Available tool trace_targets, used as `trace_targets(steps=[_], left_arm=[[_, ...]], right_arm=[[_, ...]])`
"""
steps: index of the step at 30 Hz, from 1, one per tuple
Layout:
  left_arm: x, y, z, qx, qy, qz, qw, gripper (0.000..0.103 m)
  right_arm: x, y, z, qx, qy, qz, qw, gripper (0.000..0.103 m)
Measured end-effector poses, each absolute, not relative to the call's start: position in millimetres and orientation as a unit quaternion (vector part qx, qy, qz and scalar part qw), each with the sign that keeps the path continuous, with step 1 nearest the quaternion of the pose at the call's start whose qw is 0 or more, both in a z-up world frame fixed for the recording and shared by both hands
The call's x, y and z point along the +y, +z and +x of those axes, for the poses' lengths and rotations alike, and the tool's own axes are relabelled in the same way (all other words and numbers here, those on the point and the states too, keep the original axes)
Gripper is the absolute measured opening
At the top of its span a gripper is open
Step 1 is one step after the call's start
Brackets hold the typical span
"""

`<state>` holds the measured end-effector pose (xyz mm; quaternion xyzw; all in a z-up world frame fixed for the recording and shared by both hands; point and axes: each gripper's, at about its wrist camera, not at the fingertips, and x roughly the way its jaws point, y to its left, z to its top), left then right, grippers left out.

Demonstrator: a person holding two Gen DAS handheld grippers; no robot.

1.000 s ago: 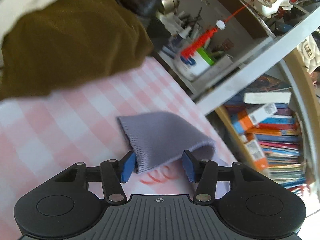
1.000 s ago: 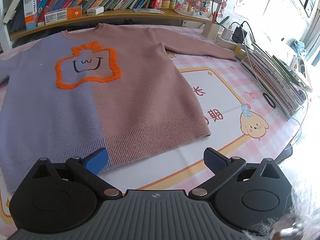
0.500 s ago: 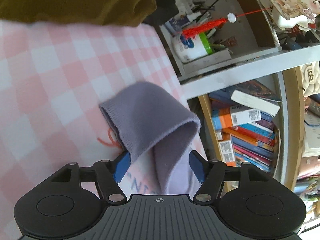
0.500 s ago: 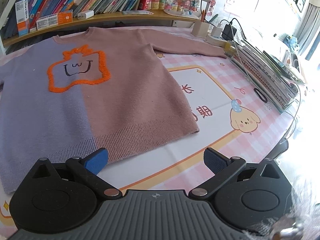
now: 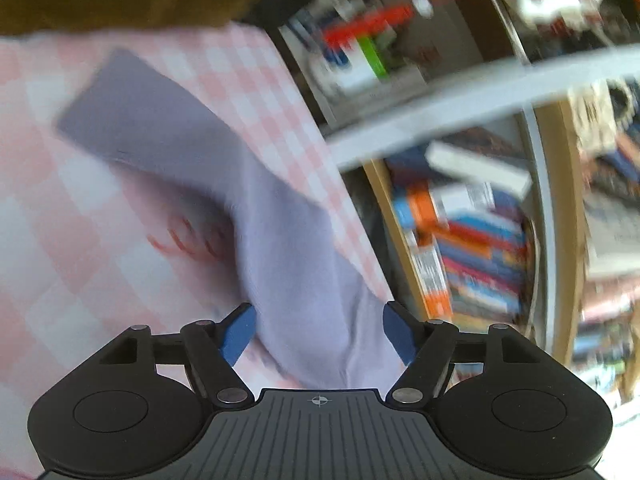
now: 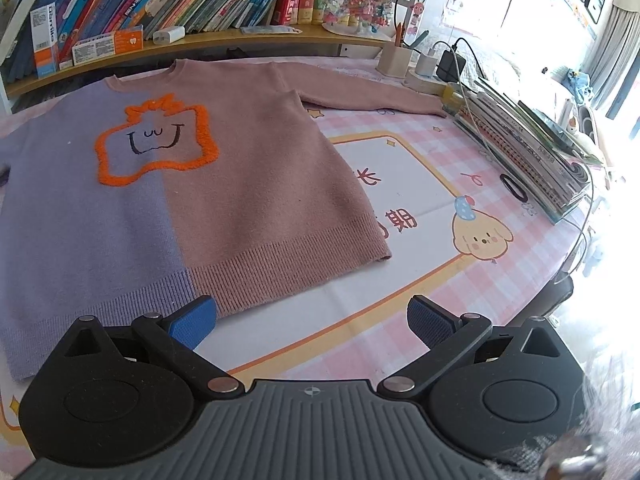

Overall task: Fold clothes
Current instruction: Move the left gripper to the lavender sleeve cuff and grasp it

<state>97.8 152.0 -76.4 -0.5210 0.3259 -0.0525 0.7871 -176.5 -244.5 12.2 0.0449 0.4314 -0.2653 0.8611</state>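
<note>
Sweater [image 6: 192,184]: two-tone, lilac half and pink half, orange smiley patch on the chest. Lies face up and flat on the checked table mat [image 6: 460,300], neck toward the bookshelf [image 6: 200,40], hem toward the right gripper [image 6: 312,322].

Pink sleeve [image 6: 368,98] stretched out from the sweater's shoulder toward the cable and magazine pile. Lilac sleeve [image 5: 256,216] seen only in the left view: runs out over the mat, cuff flat at the far end, near part passing between the left gripper [image 5: 316,330] fingers.

Left gripper: fingers apart, one each side of the lilac sleeve, cloth between them but not pinched. View blurred.
Right gripper: fingers apart, nothing between them, hovering just beyond the hem, pink side.

Step, as judged: body laid flat, both sleeves out, no fold visible on the body. Sleeve work on the lilac side looks in hand.

Next move would call for the left fingers to clamp on the sleeve, then carry it across the chest without dragging the body. Right gripper is placed to steady the hem.
</note>
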Motion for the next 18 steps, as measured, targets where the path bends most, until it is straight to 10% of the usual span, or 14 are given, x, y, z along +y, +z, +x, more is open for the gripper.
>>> trace_targets(steps=[9,13,18], left_arm=[[204,-89,95,0.291,0.037,-0.546,0.785,0.068],[215,-93,95,0.289,0.058,-0.549,0.782,0.028],[226,-97,94,0.286,0.079,-0.547,0.782,0.004]], right_arm=[[-246,13,-182,0.428,-0.276,0.052,0.859,0.103],[-241,12,-178,0.427,-0.265,0.045,0.863,0.103],[-241,13,-175,0.424,-0.256,0.041,0.868,0.103]])
